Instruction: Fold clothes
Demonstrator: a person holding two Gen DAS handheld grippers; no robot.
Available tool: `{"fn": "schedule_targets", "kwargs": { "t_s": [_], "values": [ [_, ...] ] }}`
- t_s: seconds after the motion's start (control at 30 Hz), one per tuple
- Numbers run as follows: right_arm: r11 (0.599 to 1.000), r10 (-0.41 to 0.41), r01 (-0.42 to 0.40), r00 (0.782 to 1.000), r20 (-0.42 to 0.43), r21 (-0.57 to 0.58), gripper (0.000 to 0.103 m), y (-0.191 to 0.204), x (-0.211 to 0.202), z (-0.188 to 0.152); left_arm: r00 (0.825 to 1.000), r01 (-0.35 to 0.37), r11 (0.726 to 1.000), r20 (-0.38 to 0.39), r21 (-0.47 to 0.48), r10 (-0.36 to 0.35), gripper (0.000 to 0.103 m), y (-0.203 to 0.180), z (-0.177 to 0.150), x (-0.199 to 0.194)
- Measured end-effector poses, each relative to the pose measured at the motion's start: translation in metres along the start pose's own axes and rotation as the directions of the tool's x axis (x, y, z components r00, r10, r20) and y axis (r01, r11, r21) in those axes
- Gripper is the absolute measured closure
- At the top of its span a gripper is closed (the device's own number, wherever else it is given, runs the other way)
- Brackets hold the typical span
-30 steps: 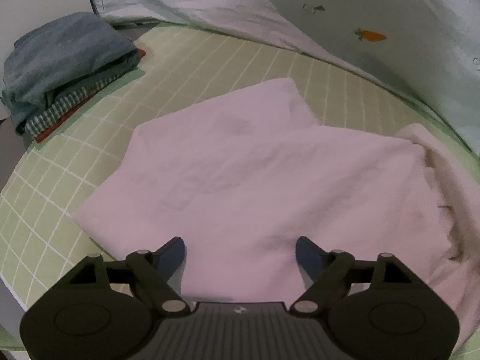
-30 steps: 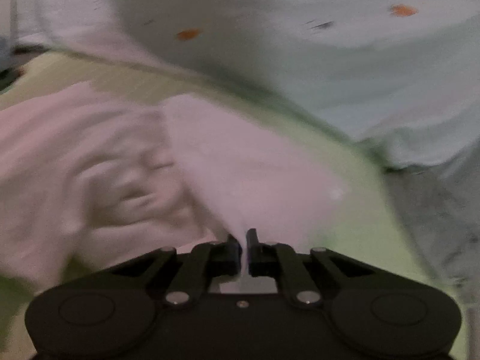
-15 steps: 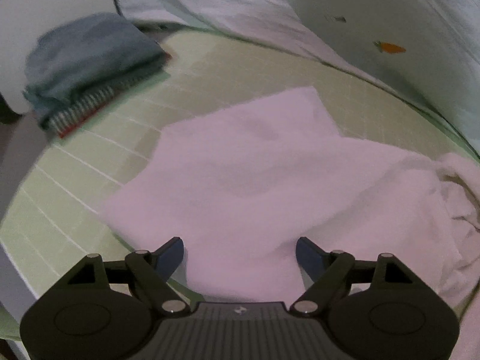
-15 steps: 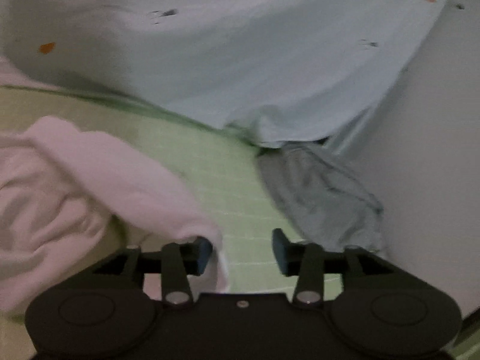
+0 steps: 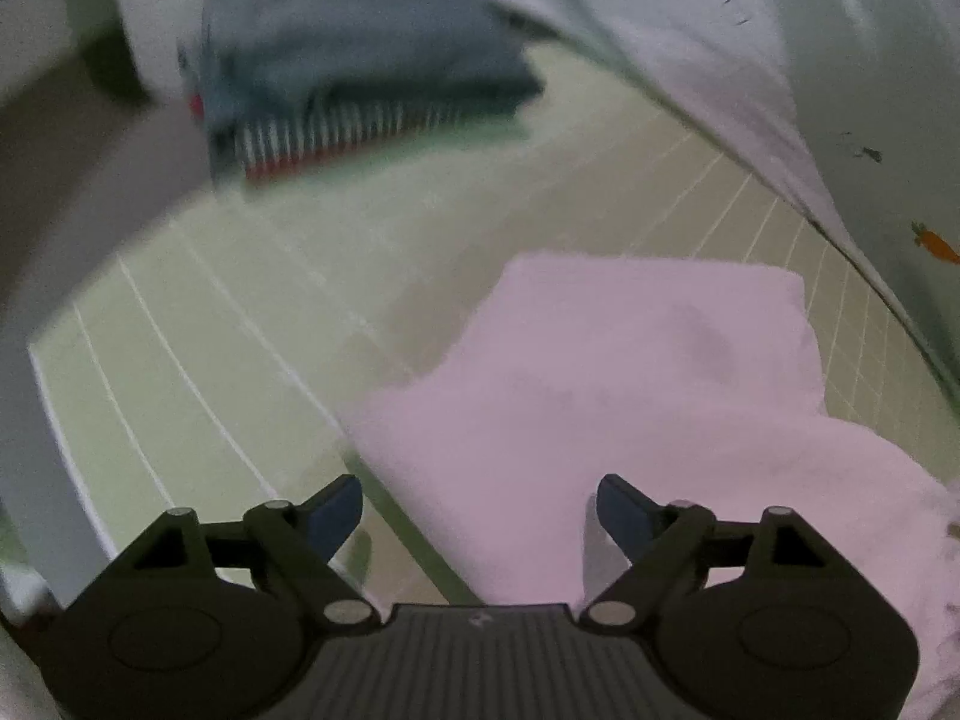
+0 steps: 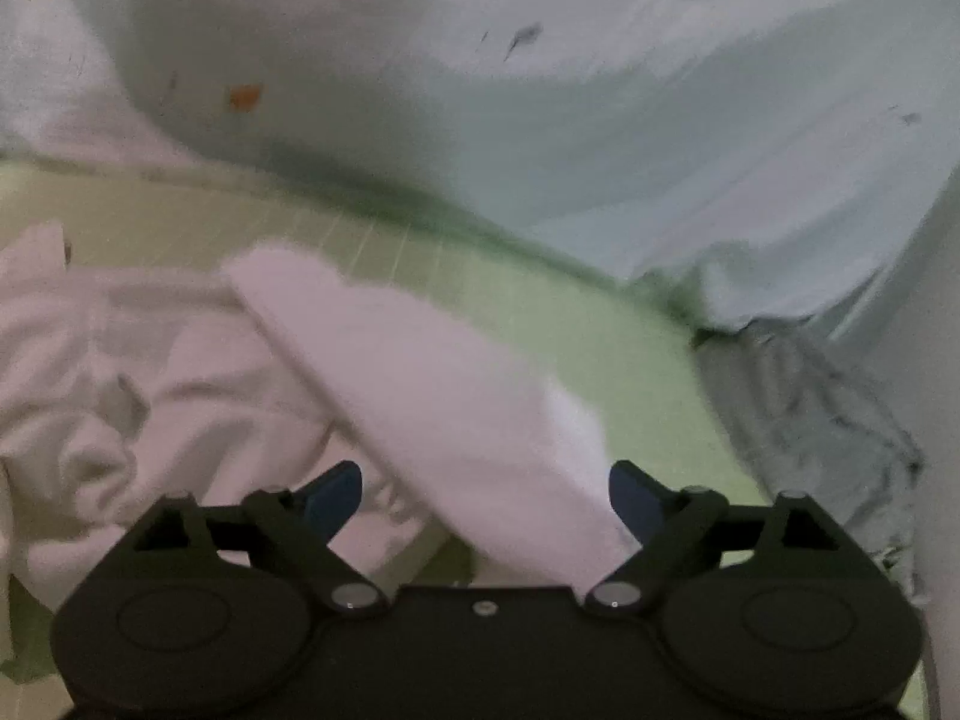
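One pale pink garment (image 5: pixel 630 372) lies in front of you on a green mat with a white grid (image 5: pixel 198 330), flat and smooth on the left, bunched into soft creases on the right, with a folded flap (image 6: pixel 432 396) laid over it. Your left gripper (image 5: pixel 480 510) hovers above its near edge, jaws wide apart. Your right gripper (image 6: pixel 486 495) has just been opening; the flap lies between its jaws, unpressed.
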State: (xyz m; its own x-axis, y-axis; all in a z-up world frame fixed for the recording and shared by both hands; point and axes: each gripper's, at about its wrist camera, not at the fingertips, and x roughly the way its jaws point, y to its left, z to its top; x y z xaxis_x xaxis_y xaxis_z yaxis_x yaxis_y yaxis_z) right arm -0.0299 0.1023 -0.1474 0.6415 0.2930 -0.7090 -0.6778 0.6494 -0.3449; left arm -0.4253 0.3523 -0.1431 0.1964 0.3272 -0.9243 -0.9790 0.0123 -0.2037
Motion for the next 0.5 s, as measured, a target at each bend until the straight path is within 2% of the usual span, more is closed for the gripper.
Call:
{"fn": "schedule_targets", "kwargs": {
  "t_s": [0.07, 0.13, 0.17, 0.2, 0.23, 0.27, 0.37, 0.5],
  "values": [
    [0.999, -0.027, 0.024, 0.997, -0.075, -0.039, 0.022, 0.005, 0.024, 0.000, 0.995, 0.059, 0.997, -0.076, -0.057, -0.063, 0.017, 0.005, -0.005, 0.015],
    [1.000, 0.009, -0.009, 0.992, -0.125, 0.003, 0.033, -0.001, 0.042, 0.000, 0.988, 0.096, 0.991, -0.115, -0.093, -0.106, 0.017, 0.002, -0.013, 0.025],
    [0.998, 0.045, -0.038, 0.989, -0.140, 0.048, 0.039, -0.006, 0.048, 0.001, 0.987, 0.095, 0.993, -0.119, -0.077, -0.104, 0.019, -0.005, -0.014, 0.028],
    [0.993, 0.084, -0.070, 0.985, -0.152, 0.097, 0.056, -0.011, 0.054, 0.003, 0.988, 0.092, 0.994, -0.122, -0.056, -0.098, 0.019, -0.011, -0.014, 0.031],
    [0.991, 0.088, -0.072, 0.985, -0.149, 0.113, 0.071, -0.015, 0.057, 0.004, 0.988, 0.089, 0.995, -0.125, -0.035, -0.093, 0.020, -0.018, -0.014, 0.033],
    [0.990, 0.087, -0.070, 0.986, -0.143, 0.123, 0.077, -0.018, 0.061, 0.007, 0.988, 0.087, 0.996, -0.129, -0.006, -0.087, 0.022, -0.027, -0.012, 0.036],
    [0.992, 0.046, -0.032, 0.993, -0.111, 0.120, 0.083, -0.031, 0.068, 0.014, 0.984, 0.114, 0.992, -0.146, 0.049, -0.106, 0.022, -0.057, -0.011, 0.045],
    [0.987, -0.084, 0.096, 0.992, -0.098, 0.127, 0.084, -0.064, 0.088, 0.025, 0.973, 0.189, 0.972, -0.160, 0.138, -0.166, 0.021, -0.119, -0.012, 0.062]
  ]
}}
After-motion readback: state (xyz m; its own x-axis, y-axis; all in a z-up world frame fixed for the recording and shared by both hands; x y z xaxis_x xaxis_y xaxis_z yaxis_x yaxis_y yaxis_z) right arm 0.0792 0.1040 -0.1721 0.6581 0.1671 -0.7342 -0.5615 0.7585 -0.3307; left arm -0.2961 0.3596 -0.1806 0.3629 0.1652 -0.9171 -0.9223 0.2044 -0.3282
